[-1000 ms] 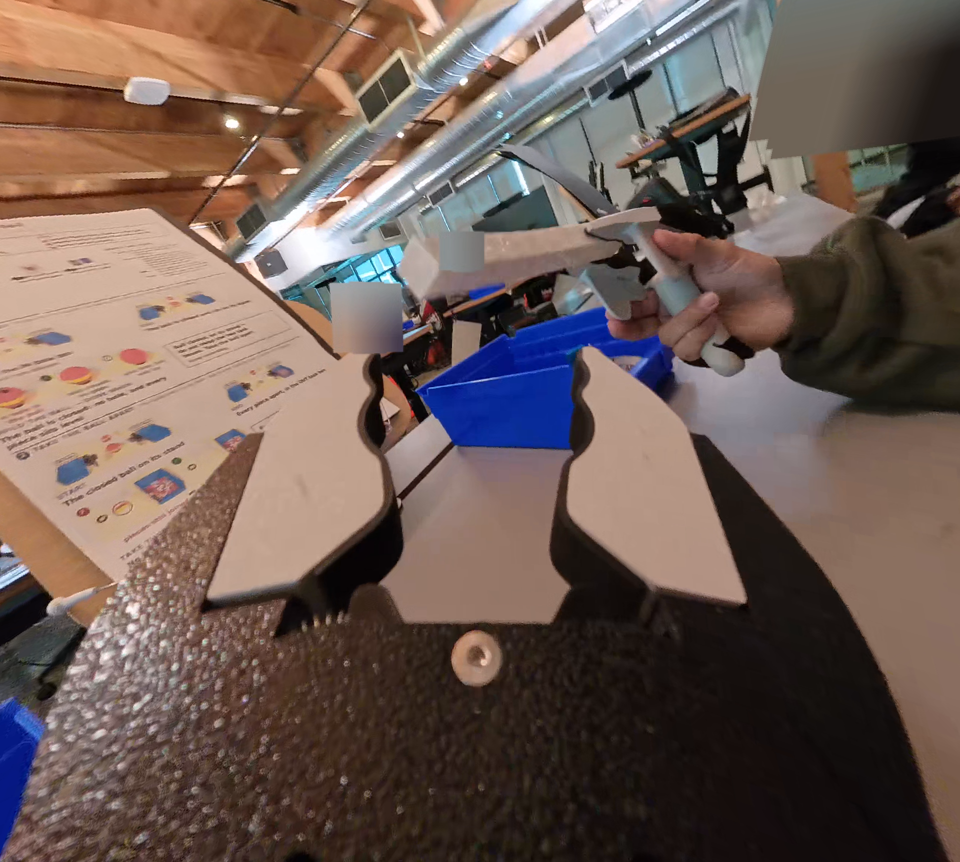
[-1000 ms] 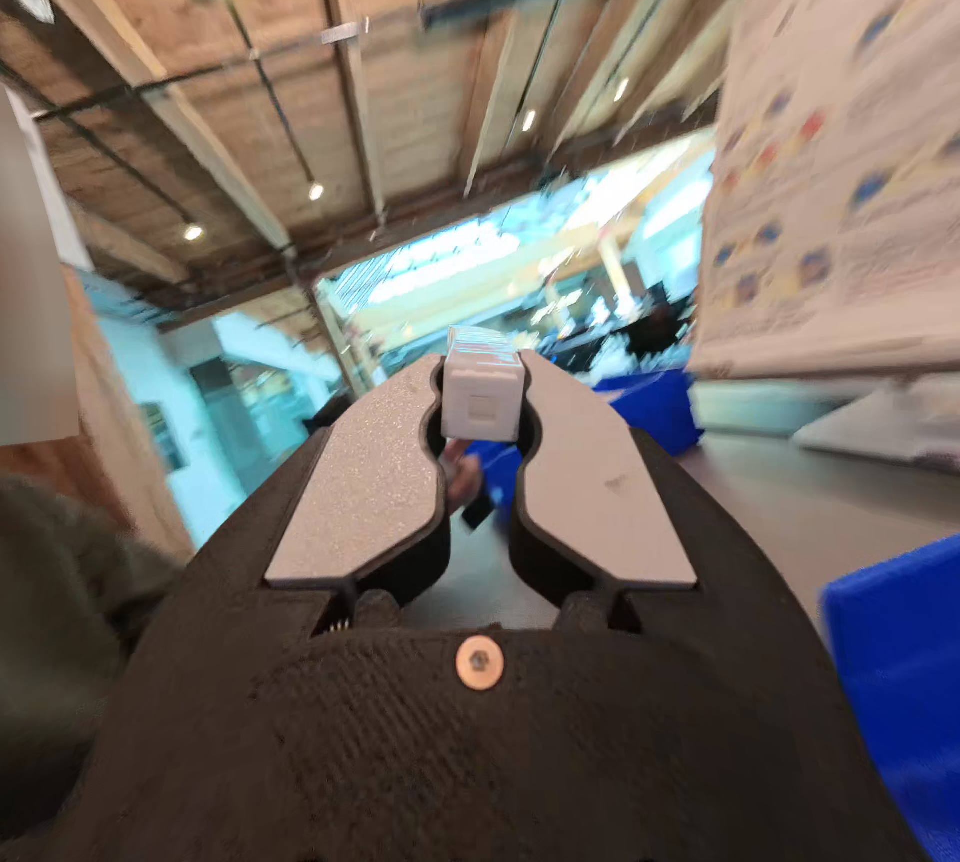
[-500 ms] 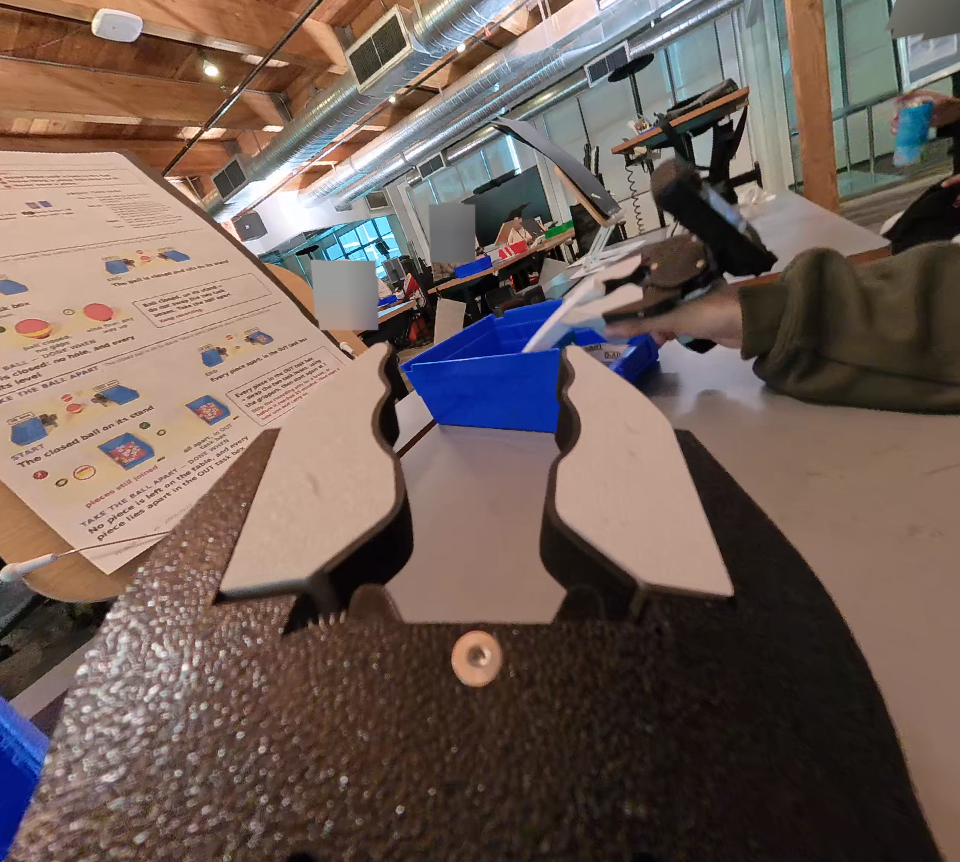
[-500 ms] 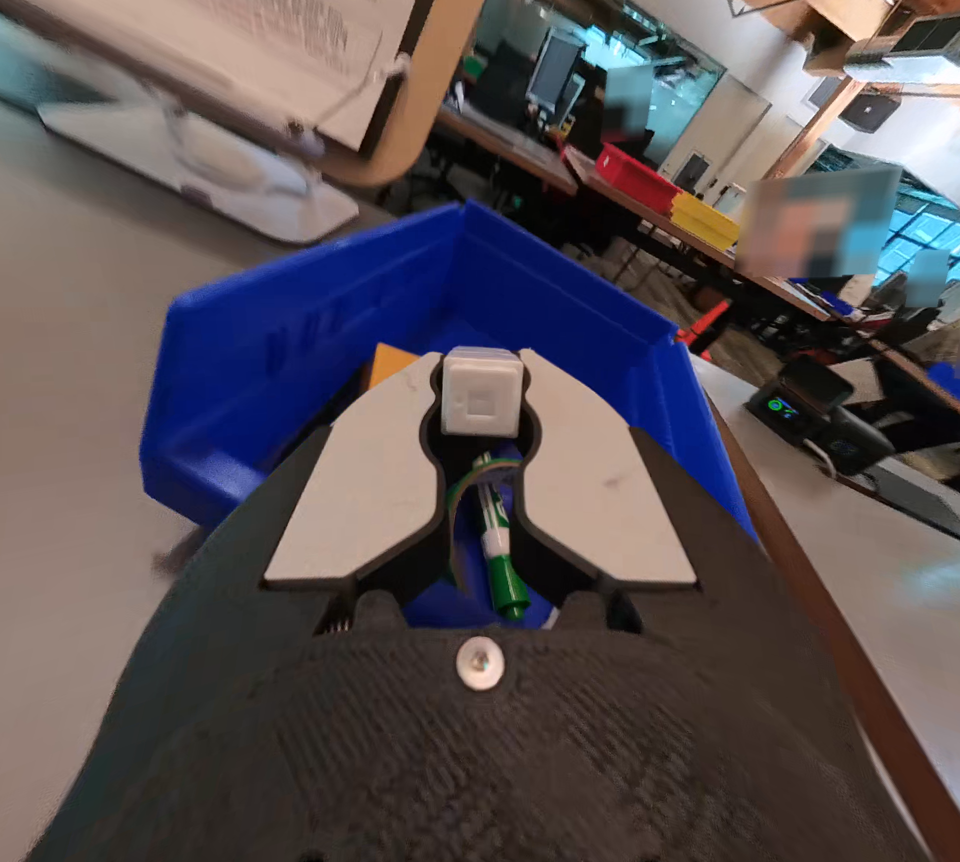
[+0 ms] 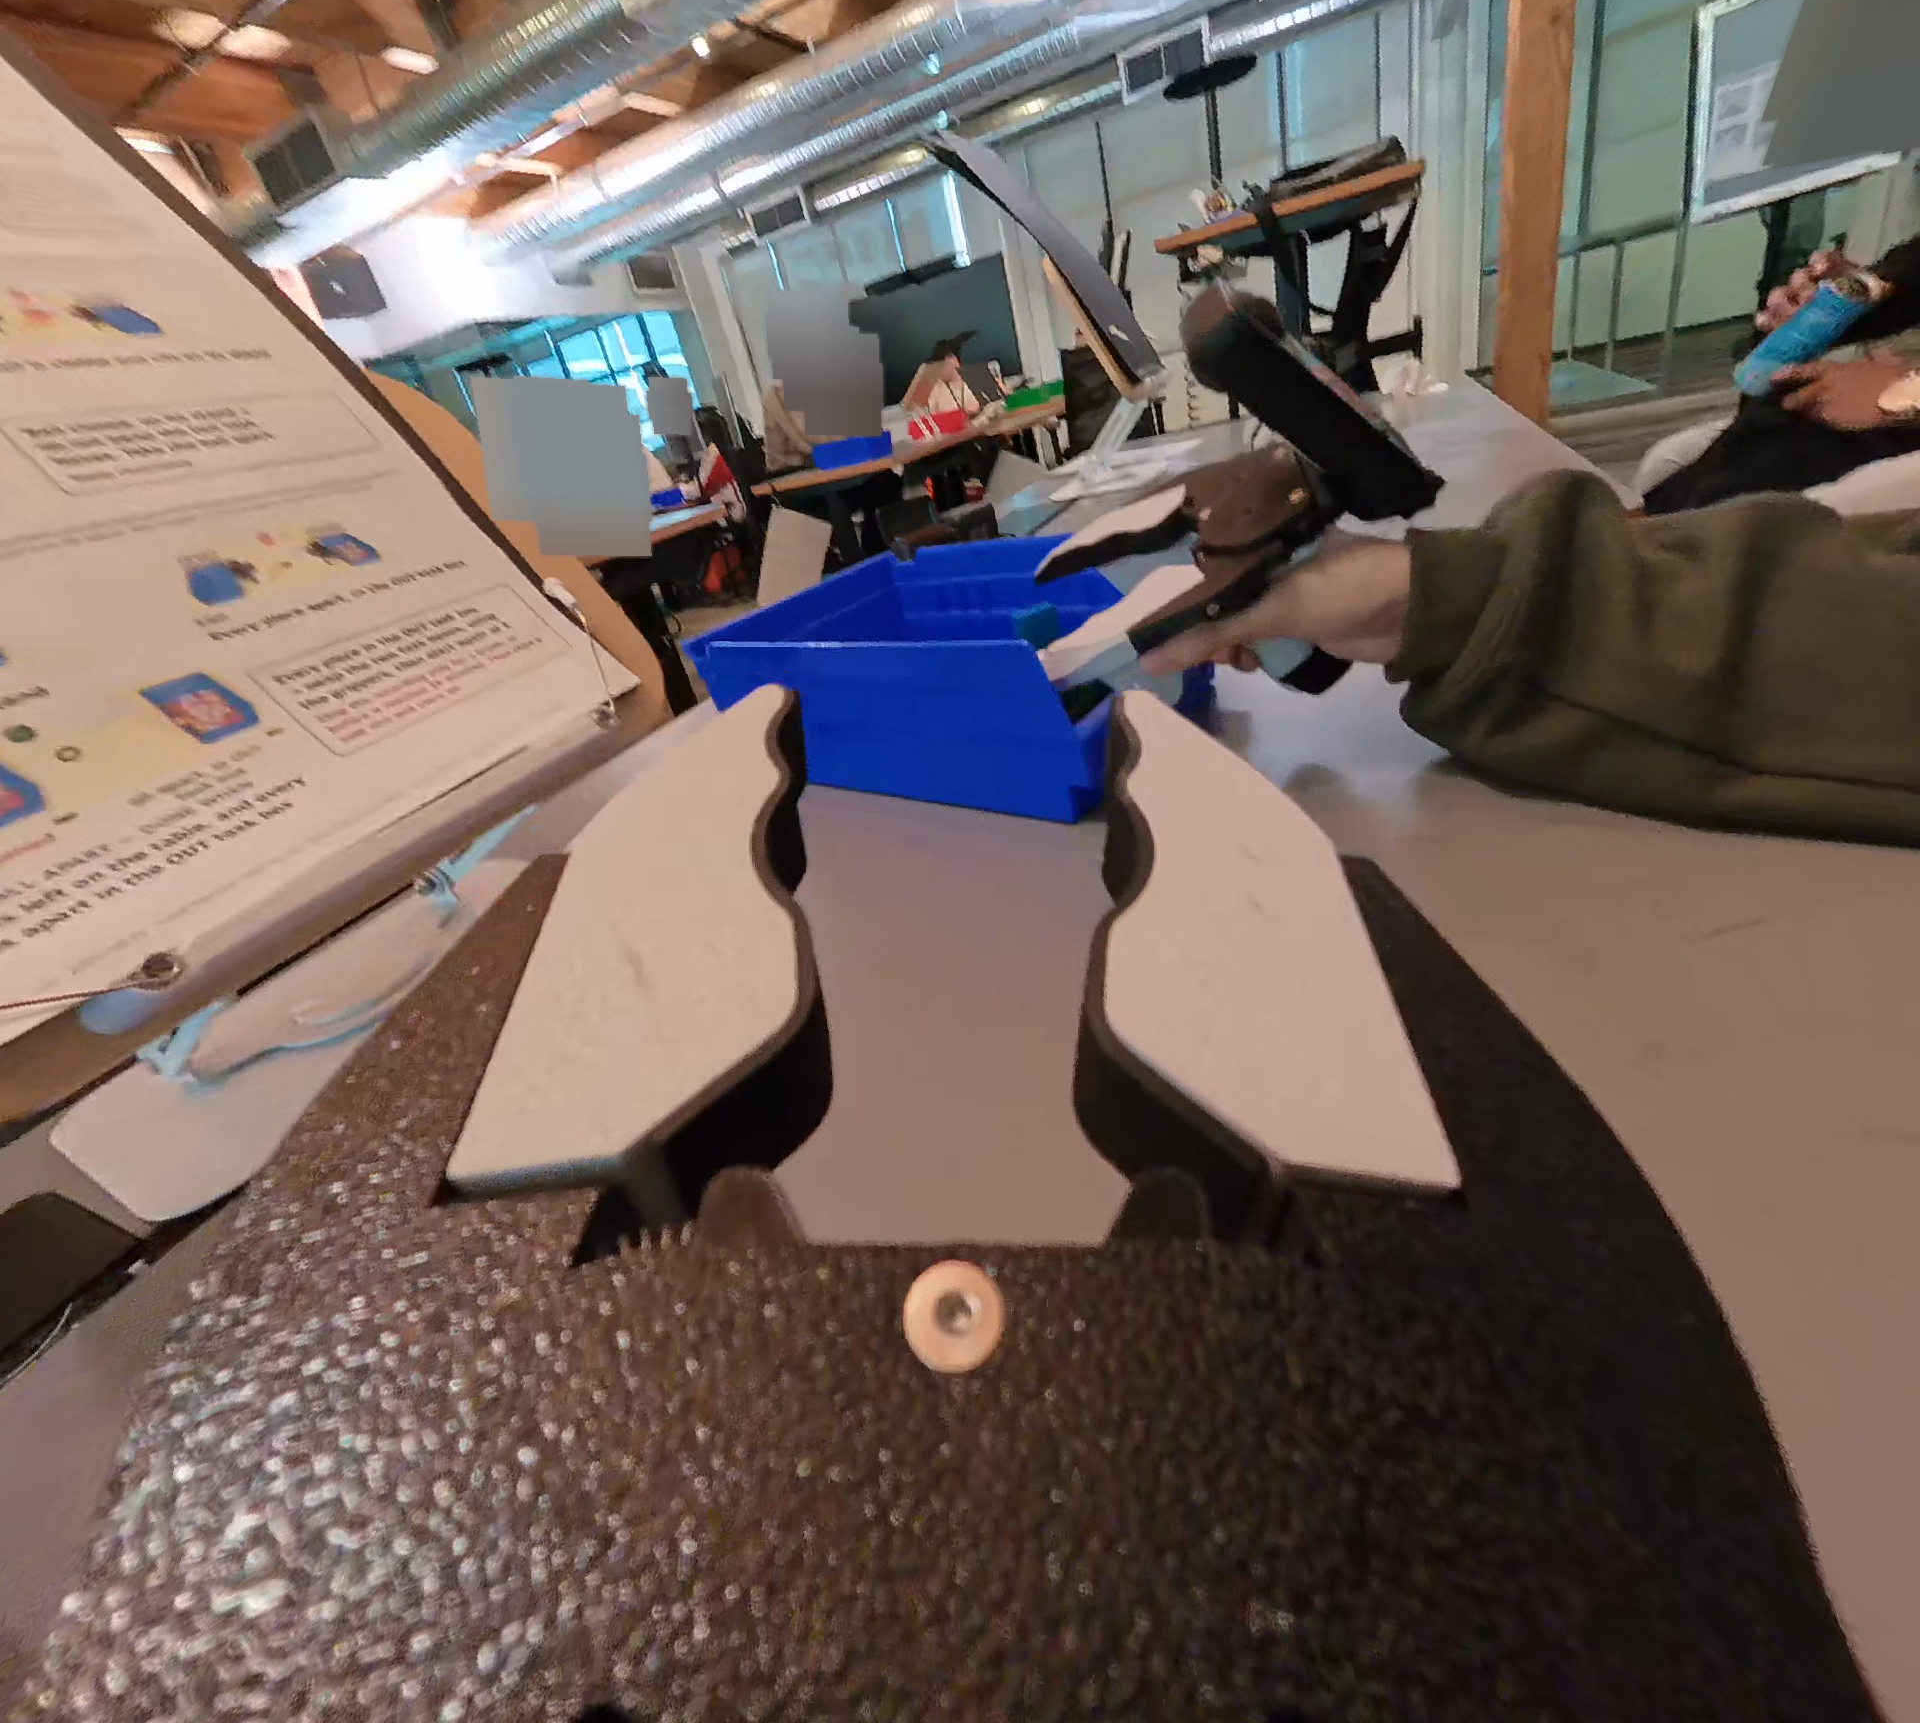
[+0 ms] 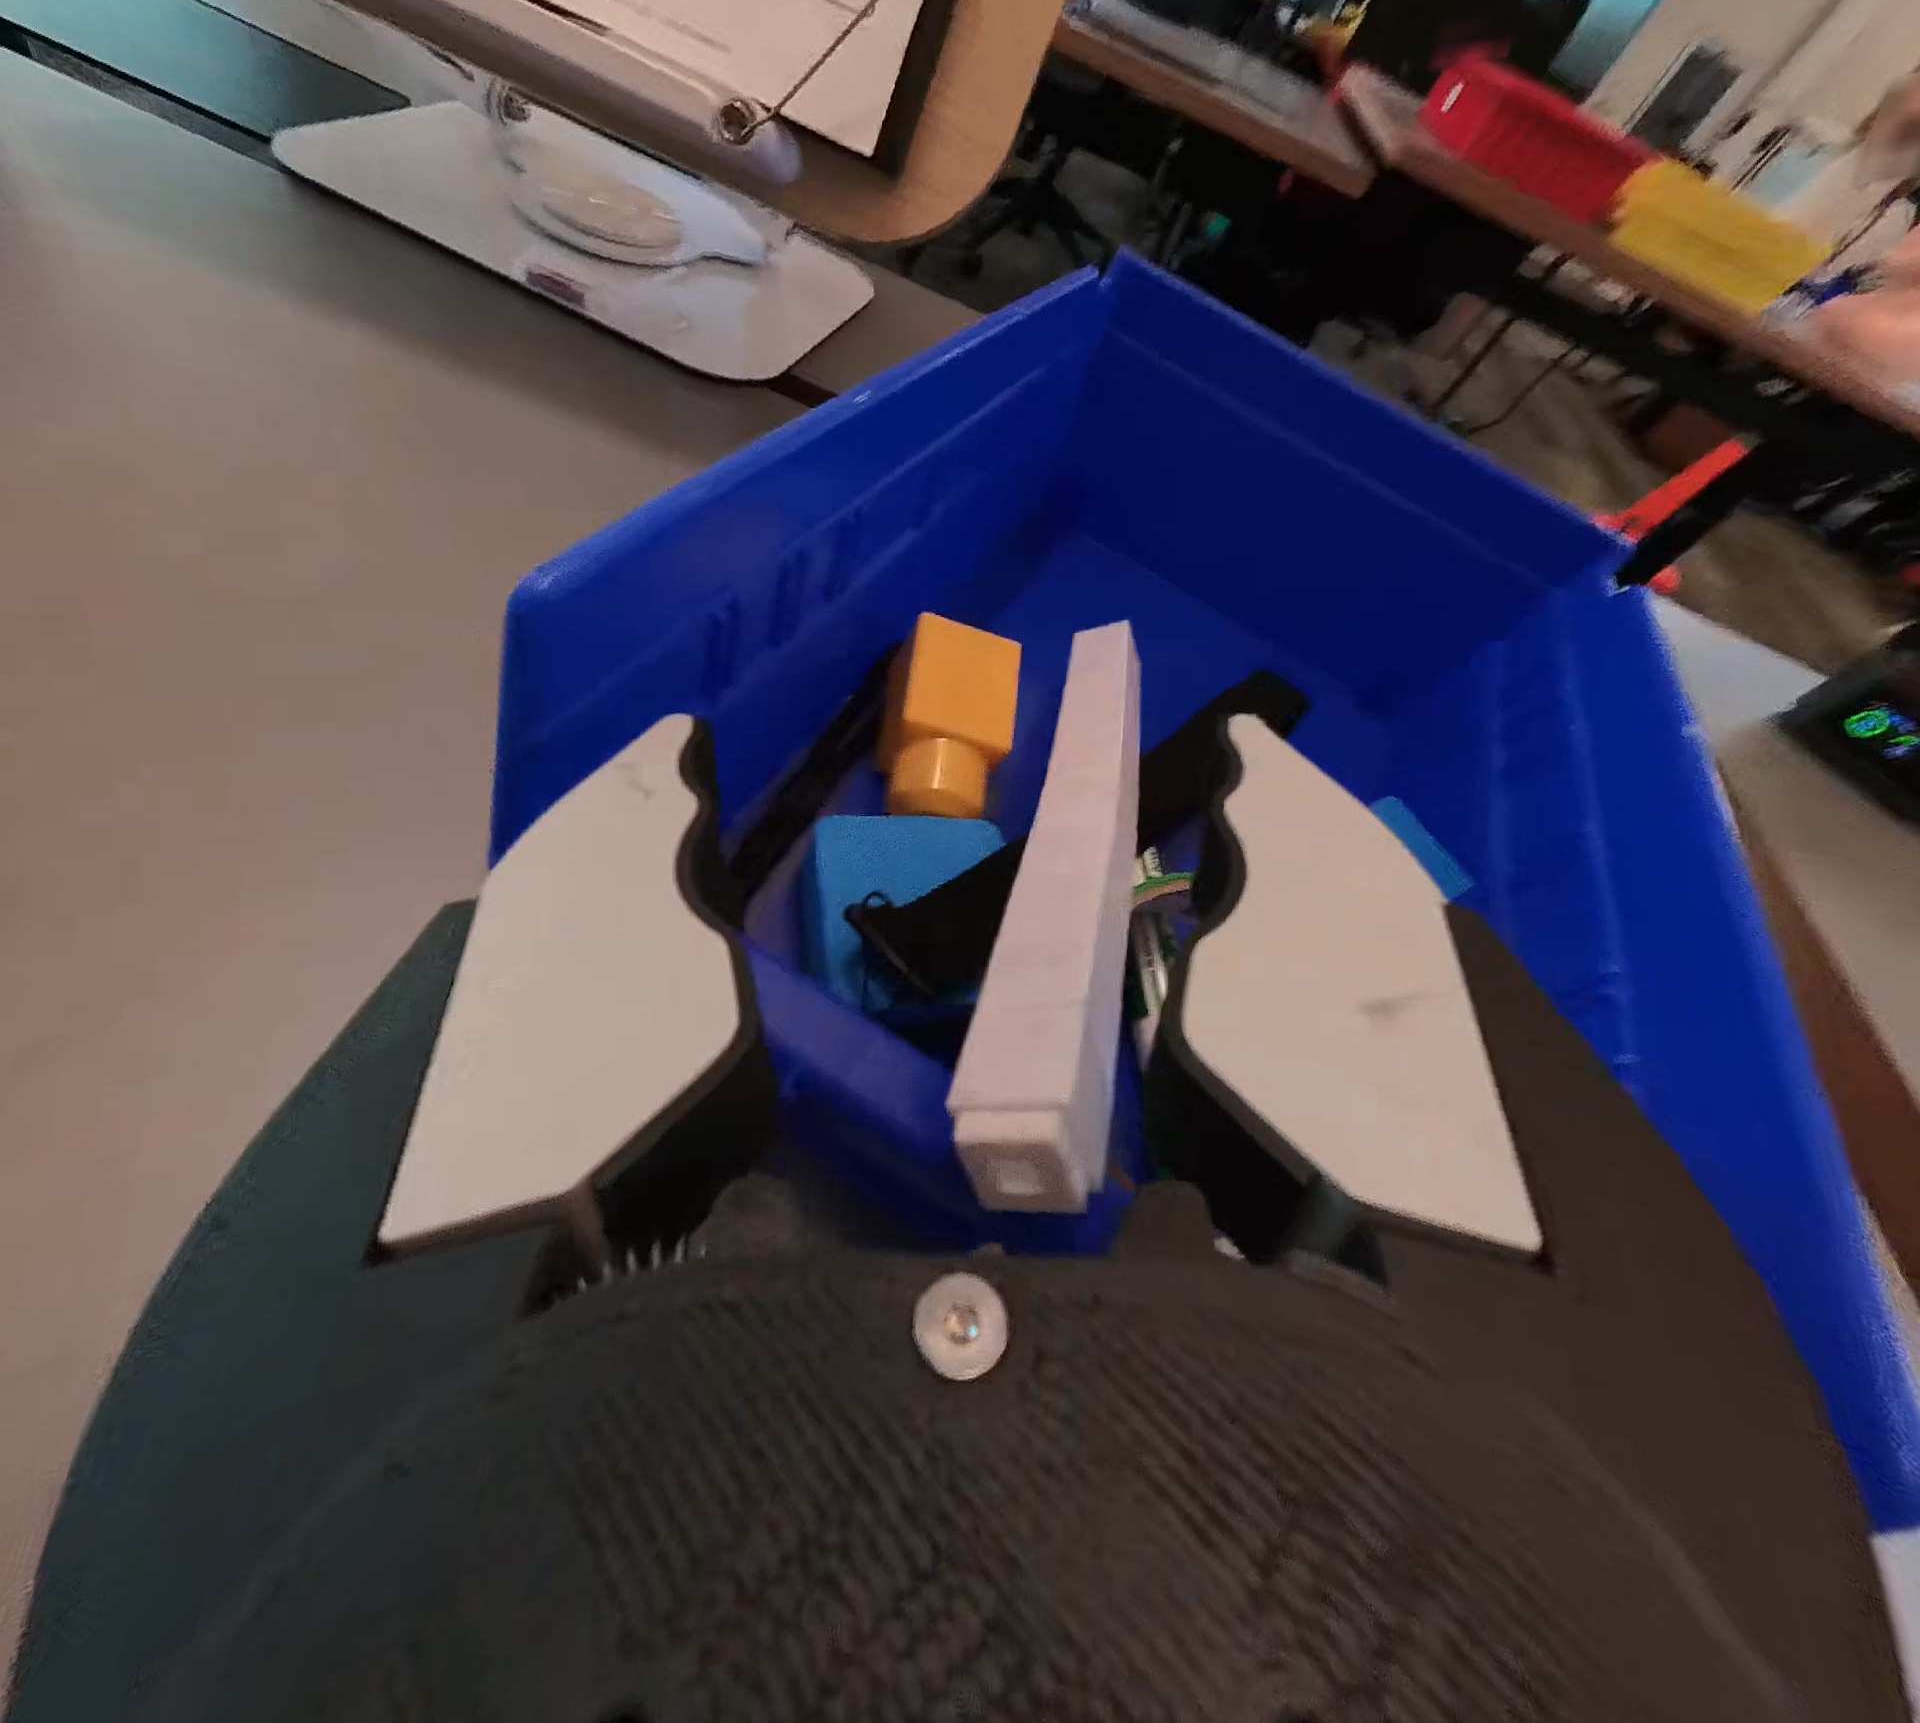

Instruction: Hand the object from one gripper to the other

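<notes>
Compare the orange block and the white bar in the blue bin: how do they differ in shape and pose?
The orange block is short and chunky with a round stub; the white bar is long and slim. The block lies low among other items; the bar leans up over the near wall. Both are in the blue bin.

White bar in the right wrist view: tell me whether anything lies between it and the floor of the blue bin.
Yes. The white bar is between the open right gripper fingers, over the blue bin. Beneath it lie a blue block, a black strap and an orange piece.
</notes>
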A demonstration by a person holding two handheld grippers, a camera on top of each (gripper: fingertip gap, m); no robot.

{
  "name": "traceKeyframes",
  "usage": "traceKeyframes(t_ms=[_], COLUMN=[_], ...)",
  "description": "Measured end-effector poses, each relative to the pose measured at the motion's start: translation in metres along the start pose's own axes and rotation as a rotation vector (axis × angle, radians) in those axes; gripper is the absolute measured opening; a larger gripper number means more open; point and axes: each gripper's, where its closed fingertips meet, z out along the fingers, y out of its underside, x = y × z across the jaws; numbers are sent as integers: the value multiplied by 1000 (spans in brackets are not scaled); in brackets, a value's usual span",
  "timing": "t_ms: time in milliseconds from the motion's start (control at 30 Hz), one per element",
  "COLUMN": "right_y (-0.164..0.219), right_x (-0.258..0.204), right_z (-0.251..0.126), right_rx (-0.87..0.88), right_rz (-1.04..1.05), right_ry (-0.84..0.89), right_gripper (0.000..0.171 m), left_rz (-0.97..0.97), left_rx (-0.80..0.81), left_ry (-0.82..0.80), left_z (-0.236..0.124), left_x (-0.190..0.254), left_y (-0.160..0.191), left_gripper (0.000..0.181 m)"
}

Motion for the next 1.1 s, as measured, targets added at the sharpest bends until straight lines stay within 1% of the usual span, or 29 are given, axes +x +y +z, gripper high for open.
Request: traceKeyframes(t_ms=[67, 133, 233, 333, 400, 433, 500, 567, 633, 700, 767, 867, 967, 1000, 1033, 1100], right_y=[0, -6, -27, -52, -67, -73, -80, -85, -89, -92, -92, -92, -93, -94, -95, -94], right_x=[3, 11, 21, 25, 23, 22, 17, 8, -4, -15, -22, -31, -40, -43, -46, -49], right_z=[-1, -6, -18, -33, -43, -48, -53, -54, -53, -53, -52, -50, -50, -51, -51, -50], right_rx=[-3, 32, 152, 316, 432, 474, 519, 529, 535, 544, 543, 541, 545, 550, 551, 539], right_rz=[-3, -52, -75, -6, 18, 12, -34, -92, -133, -163, -203, -240, -257, -276, -303, -361], right_ry=[14, 70, 127, 134, 132, 143, 165, 161, 143, 120, 112, 94, 67, 60, 61, 69], right_gripper=[100, 107, 113, 119, 117, 116, 114, 109, 107, 101, 100, 97, 96, 96, 95, 95], left_rz=[11, 11, -34, -133, -175, -170, -169, -240, -323, -385, -446, -530, -694, -762, -807, -853], left_rx=[-48, -73, -40, -68, -160, -233, -406, -544, -618, -678, -766, -869, -873, -863, -851, -846], left_ry=[2, -30, -181, -430, -624, -702, -782, -780, -752, -718, -691, -732, -808, -808, -818, -912], left_z=[2, 0, -17, -58, -100, -121, -157, -177, -183, -181, -179, -183, -184, -180, -177, -181], left_x=[1, -5, -38, -92, -127, -140, -153, -153, -148, -140, -132, -132, -142, -142, -145, -154], left_y=[5, 4, -14, -26, -23, -19, -4, 14, 29, 43, 63, 90, 107, 110, 112, 116], left_gripper=[54, 53, 46, 39, 37, 37, 37, 37, 38, 38, 37, 36, 37, 40, 39, 38])
